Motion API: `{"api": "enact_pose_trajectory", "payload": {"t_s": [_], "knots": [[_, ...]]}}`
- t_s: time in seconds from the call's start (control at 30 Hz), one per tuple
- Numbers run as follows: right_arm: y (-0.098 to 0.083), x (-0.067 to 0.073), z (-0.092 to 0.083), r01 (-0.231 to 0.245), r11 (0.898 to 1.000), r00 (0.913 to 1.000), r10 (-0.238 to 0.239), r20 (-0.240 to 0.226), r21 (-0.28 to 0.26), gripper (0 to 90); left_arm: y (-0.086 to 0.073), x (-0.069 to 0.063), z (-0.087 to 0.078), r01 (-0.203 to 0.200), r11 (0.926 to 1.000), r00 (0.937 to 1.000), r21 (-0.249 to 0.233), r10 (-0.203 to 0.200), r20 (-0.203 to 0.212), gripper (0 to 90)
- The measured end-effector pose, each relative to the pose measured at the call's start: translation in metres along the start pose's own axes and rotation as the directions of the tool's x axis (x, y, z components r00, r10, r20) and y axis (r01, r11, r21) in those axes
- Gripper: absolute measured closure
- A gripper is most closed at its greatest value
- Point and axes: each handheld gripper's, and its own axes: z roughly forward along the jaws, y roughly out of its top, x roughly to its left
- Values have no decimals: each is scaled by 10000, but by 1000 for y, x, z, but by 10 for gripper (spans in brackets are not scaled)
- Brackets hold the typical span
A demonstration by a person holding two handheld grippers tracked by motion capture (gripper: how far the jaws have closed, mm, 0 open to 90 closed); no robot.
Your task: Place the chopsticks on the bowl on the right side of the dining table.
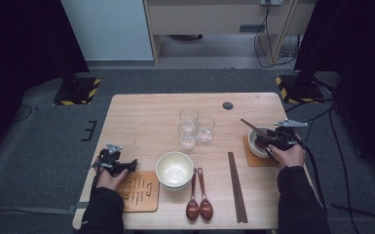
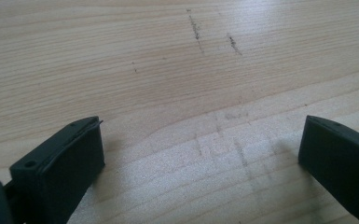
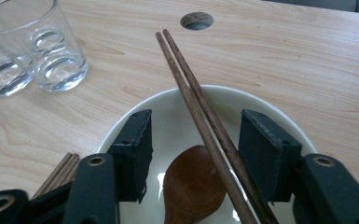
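A white bowl (image 1: 256, 146) stands on a brown coaster (image 1: 253, 160) at the table's right side. In it lie a dark wooden spoon (image 3: 193, 186) and a pair of brown chopsticks (image 3: 200, 107) that lean out over the far rim. My right gripper (image 3: 198, 119) hovers over the bowl (image 3: 172, 107), open. The chopsticks pass between its jaws with a gap on each side. My left gripper (image 2: 203, 123) is open over bare wood at the table's left, beside (image 1: 131, 165) a patterned coaster (image 1: 139, 191).
Stacked white bowls (image 1: 174, 169) sit at front centre, with two wooden spoons (image 1: 198, 197) and a second chopstick pair (image 1: 237, 187) to their right. Three clear glasses (image 1: 195, 129) stand mid-table. A cable hole (image 1: 228, 105) lies near the far edge.
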Motion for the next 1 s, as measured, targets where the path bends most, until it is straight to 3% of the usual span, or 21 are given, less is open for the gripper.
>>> {"api": "enact_pose_trajectory", "payload": {"t_s": [0.77,1.0], "knots": [[-1,5,-8,847,9953,9924,-800,-937,468,511,0,0,0,0,10000,10000,0,0,0,0],[4,9,-13,709,9975,9940,-704,-838,30,484,0,0,0,1,10000,10000,-1,-1,0,0]]}}
